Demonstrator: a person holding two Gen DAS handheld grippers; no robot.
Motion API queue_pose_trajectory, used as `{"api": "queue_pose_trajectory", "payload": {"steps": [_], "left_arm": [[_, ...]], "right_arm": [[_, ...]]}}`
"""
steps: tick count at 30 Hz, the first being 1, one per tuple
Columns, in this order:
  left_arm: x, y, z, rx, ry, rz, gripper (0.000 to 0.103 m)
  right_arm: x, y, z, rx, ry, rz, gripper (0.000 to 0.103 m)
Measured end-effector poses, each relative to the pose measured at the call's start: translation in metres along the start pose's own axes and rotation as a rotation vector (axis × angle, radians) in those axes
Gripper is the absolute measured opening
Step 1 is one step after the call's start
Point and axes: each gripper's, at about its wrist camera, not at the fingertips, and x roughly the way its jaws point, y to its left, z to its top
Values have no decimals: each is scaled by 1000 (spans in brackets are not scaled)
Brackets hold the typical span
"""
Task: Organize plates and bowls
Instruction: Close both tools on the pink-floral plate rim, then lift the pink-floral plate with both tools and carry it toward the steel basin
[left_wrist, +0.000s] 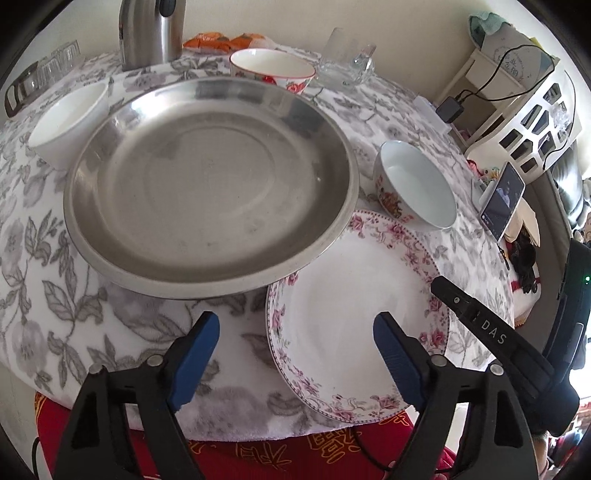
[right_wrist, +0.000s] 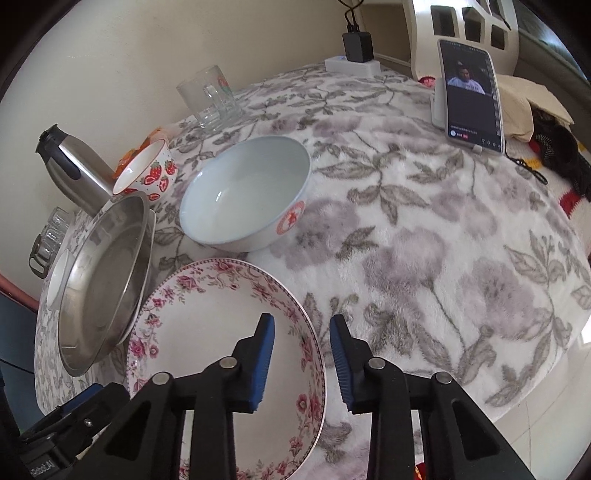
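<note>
1. Both claws stand empty: the left gripper (left_wrist: 295, 354) gapes wide over the table's near edge, and the right gripper (right_wrist: 302, 363) is spread narrower, straddling the floral plate's (right_wrist: 207, 332) right rim (contact unclear).
2. That plate lies at the near edge, tucked under the steel pan (left_wrist: 210, 184).
3. Beyond it sits a pale blue bowl (right_wrist: 245, 194); a strawberry bowl (right_wrist: 147, 173) and a white bowl (left_wrist: 68, 123) stand farther back.

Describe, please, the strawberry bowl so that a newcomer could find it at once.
Start at the big steel pan on the floral cloth. Just past its far rim, in front of the steel kettle, stands a small bowl. Unlike the other bowls, it bears red strawberries and a red rim.
</note>
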Motion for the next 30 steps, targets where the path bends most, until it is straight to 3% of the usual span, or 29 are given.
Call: {"api": "queue_pose_trajectory", "payload": {"steps": [12,18,24,30], "left_arm": [[22,6,-2,-39,73,-23,40],[29,8,-2,-42,90,-22,33],[40,15,-4,-79,126,-53,32],[43,12,1,-67,109,-55,31]], "right_arm": [[15,-6,-5,13,64,20,27],[22,-6,-6,15,84,34,25],[23,-8,-6,31,79,56,25],[22,-9,-7,29,77,60,25]]}}
